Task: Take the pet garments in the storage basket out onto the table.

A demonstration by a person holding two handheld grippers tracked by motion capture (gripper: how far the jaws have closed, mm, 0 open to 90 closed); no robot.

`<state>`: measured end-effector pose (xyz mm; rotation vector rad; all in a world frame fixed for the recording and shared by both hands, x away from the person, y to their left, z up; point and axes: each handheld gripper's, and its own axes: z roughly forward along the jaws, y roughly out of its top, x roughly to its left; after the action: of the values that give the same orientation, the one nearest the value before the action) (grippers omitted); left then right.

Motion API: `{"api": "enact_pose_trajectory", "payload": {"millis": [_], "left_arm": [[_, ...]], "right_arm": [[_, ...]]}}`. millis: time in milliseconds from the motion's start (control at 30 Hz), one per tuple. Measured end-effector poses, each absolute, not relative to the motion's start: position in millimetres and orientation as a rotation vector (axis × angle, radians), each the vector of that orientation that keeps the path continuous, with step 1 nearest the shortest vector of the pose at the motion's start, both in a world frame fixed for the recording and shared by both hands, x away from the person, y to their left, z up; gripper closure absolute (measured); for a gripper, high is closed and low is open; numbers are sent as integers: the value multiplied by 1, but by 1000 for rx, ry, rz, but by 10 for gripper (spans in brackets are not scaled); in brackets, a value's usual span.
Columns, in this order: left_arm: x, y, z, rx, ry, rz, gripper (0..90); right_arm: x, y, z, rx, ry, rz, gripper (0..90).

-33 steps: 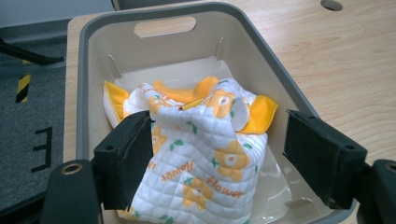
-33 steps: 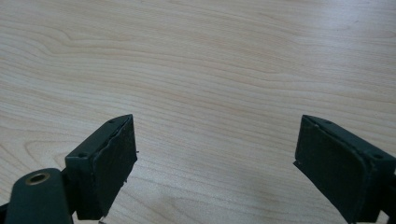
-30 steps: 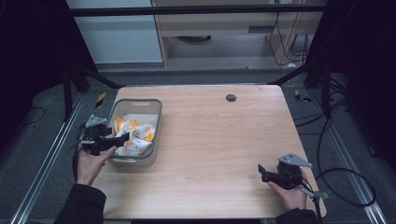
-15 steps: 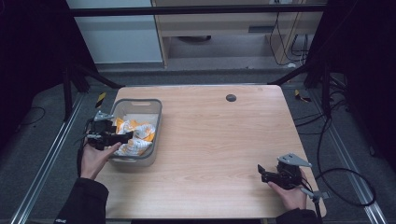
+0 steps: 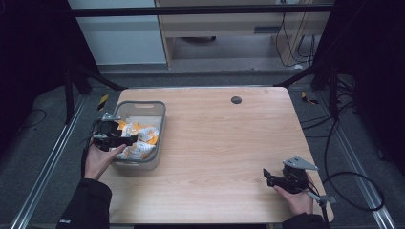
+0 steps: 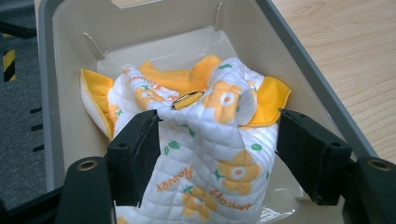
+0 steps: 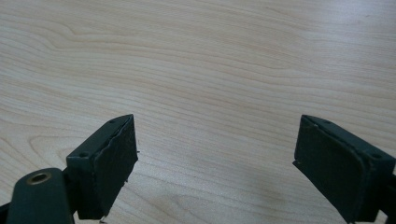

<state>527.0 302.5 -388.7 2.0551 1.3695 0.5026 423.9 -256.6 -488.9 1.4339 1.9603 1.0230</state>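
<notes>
One grey plastic bin [image 5: 152,138] is seen near the left edge of the wooden table [image 5: 224,143]. Within the bin a quilted white cloth [image 6: 210,154] with orange flowers, green leaves and orange trim is lying crumpled. Printed orange writing is legible on the cloth: "flower" near its lower edge, and a second word, upside down, that cannot be read with certainty. A small brass-coloured tag or clip [image 6: 187,99] is noted on top of the cloth; any marking on it is too small to read.

The left gripper [image 6: 215,149] is held over the near end of the bin, its jaws spread wide on either side of the cloth; whether the pads touch the fabric cannot be told, and nothing is clamped. The right gripper [image 5: 267,175] is held low over bare wood well to the right of the bin, near the table's near right corner, jaws parted wide and empty. A dark round grommet [image 5: 236,99] is set in the tabletop beyond the bin, to its right.
</notes>
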Motion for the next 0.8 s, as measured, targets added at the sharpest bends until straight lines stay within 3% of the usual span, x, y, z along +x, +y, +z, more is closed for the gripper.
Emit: {"api": "enact_pose_trajectory", "payload": {"millis": [800], "left_arm": [[544, 291, -410, 2157, 1441, 470, 427]], "right_arm": [[425, -255, -491, 1435, 1990, 1005, 133]]}}
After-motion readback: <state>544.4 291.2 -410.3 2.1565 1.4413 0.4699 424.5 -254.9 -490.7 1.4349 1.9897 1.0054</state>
